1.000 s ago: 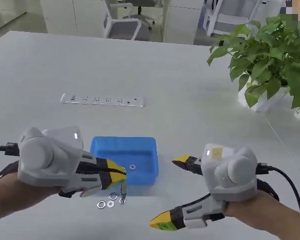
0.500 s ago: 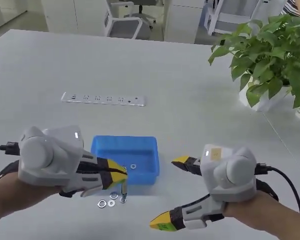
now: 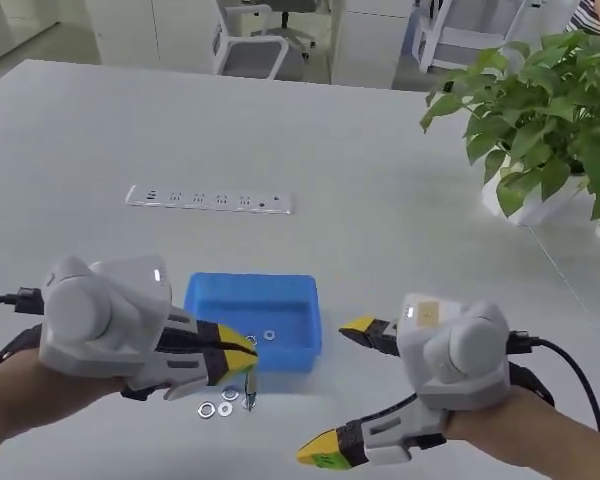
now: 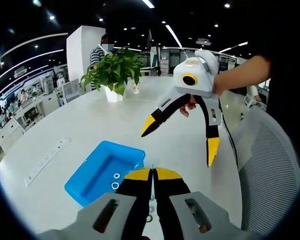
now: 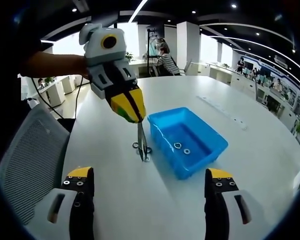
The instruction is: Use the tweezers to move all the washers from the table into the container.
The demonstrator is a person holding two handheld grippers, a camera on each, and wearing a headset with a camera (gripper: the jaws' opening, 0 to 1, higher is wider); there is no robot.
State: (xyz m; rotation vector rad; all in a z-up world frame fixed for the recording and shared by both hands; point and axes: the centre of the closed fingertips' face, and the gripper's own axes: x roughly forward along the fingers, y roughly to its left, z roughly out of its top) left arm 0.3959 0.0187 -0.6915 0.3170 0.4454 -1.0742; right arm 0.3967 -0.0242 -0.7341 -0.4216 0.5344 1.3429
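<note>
My left gripper [image 3: 242, 352] is shut on thin metal tweezers [image 3: 248, 388], which point down beside the washers [image 3: 223, 405] lying on the white table just in front of the blue container [image 3: 252, 320]. In the right gripper view the tweezers [image 5: 141, 141] reach down among the washers [image 5: 141, 149] next to the container [image 5: 187, 140], which holds two washers [image 5: 182, 148]. My right gripper [image 3: 345, 392] stands open to the right of the container with nothing between its jaws. It also hangs in the left gripper view as the right gripper [image 4: 179, 136].
A white power strip [image 3: 208, 200] lies farther back on the table. A potted green plant [image 3: 540, 120] stands at the right rear. Office chairs [image 3: 250, 40] stand beyond the far edge. A grey mesh chair [image 5: 27, 160] is near the table's front.
The head camera has shifted a little. The tweezers' tips stay at the washers in front of the container; both grippers hold about the same places.
</note>
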